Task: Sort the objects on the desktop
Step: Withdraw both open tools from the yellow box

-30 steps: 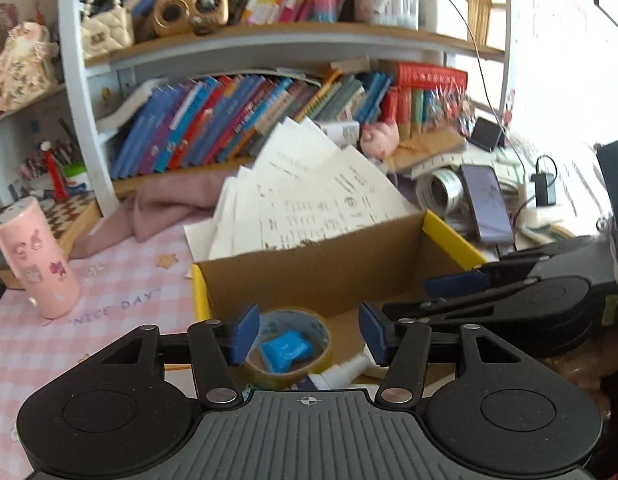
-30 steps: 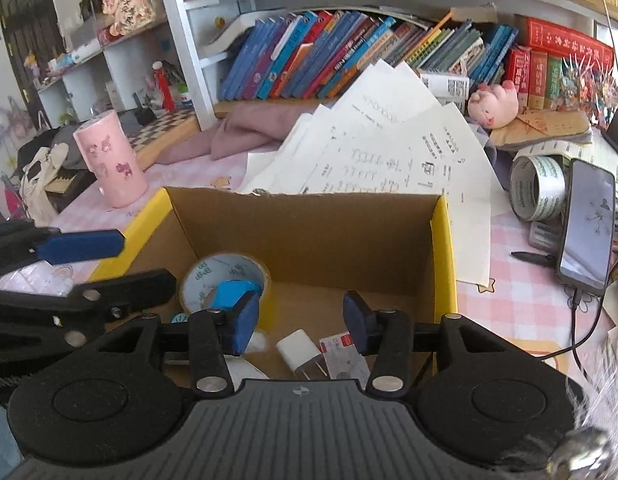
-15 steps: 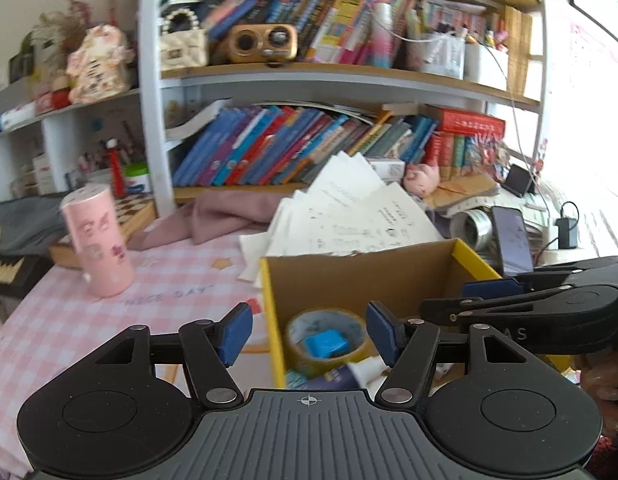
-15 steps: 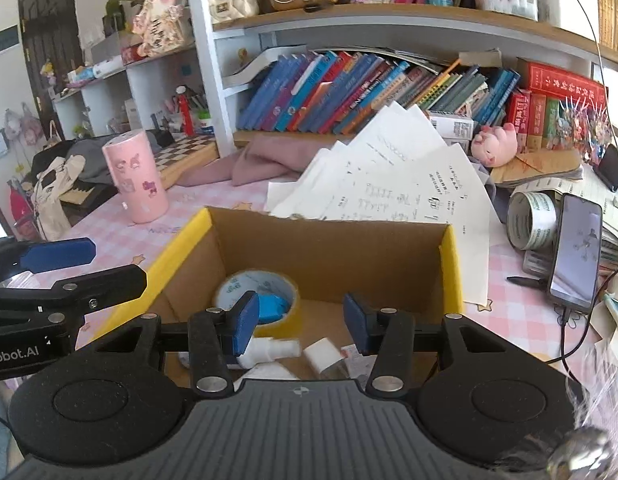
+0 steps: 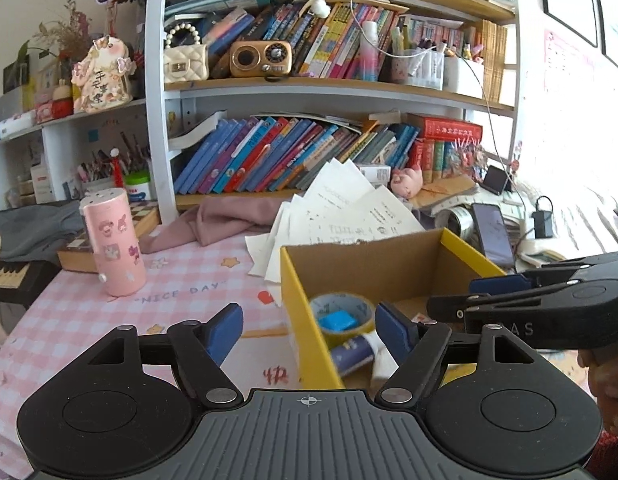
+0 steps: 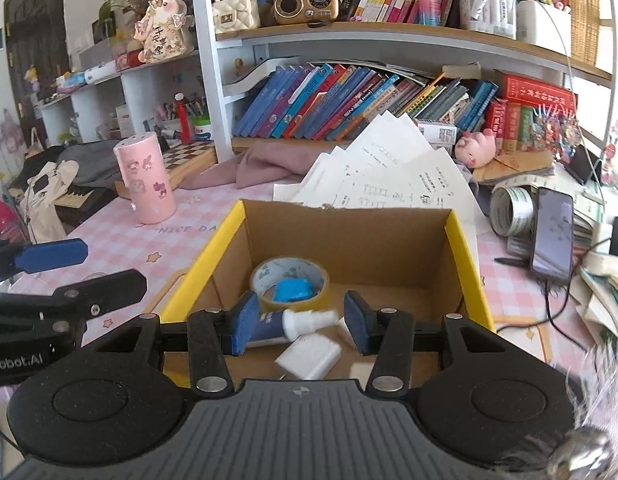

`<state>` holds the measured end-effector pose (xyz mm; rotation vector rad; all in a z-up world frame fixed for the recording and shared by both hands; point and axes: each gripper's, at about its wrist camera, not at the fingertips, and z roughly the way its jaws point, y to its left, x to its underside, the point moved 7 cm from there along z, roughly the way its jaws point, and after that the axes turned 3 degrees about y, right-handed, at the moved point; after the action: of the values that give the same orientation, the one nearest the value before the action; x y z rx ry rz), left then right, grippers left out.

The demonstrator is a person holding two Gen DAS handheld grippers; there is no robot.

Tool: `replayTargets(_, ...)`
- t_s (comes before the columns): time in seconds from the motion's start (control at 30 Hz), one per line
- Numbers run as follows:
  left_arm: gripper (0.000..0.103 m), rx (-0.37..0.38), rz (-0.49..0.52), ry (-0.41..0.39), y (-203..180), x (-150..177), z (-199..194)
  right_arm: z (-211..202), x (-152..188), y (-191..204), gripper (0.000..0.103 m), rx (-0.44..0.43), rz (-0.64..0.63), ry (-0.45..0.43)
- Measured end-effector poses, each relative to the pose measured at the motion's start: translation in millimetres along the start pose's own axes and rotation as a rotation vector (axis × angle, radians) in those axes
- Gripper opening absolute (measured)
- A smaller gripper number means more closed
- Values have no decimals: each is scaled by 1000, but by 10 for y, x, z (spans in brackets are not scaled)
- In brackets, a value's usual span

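An open cardboard box (image 6: 349,236) with yellow flaps stands on the pink checked desk; it also shows in the left wrist view (image 5: 373,264). Inside lie a tape roll (image 6: 289,280) around a blue block (image 6: 295,290), a blue tube with a white cap (image 6: 293,322) and a white charger (image 6: 309,356). My left gripper (image 5: 309,330) is open and empty above the box's left wall. My right gripper (image 6: 299,324) is open and empty above the box's near side.
A pink cup (image 5: 113,244) stands left of the box. Loose papers (image 6: 389,176) fan out behind it, with a pink cloth (image 6: 261,164) and a bookshelf (image 6: 349,104). A phone (image 6: 551,236), a tape roll (image 6: 509,210) and cables lie to the right.
Both grippers have pulled back and up from the box, so more of the desk and shelves shows. Both stay open and empty.
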<state>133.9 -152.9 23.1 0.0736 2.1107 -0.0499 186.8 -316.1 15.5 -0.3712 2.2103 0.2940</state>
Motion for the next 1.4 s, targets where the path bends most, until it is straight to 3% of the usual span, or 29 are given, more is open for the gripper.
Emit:
replayTargets(0.47,89,-9,-10,48,522,499,-546,-296,539,719,51,101,-4,47)
replayTargets(0.73,94,-14,8,89,636,721,-710,-429,761,941,59,123,18,66)
replayTargets(1.03,101,-42,16,141,751,904,-829,-501,972,1138,80,128,33,100)
replayTargets(1.4,103,-49,32,159,805,967,-912,-513,1002,1305,86,128,9,103)
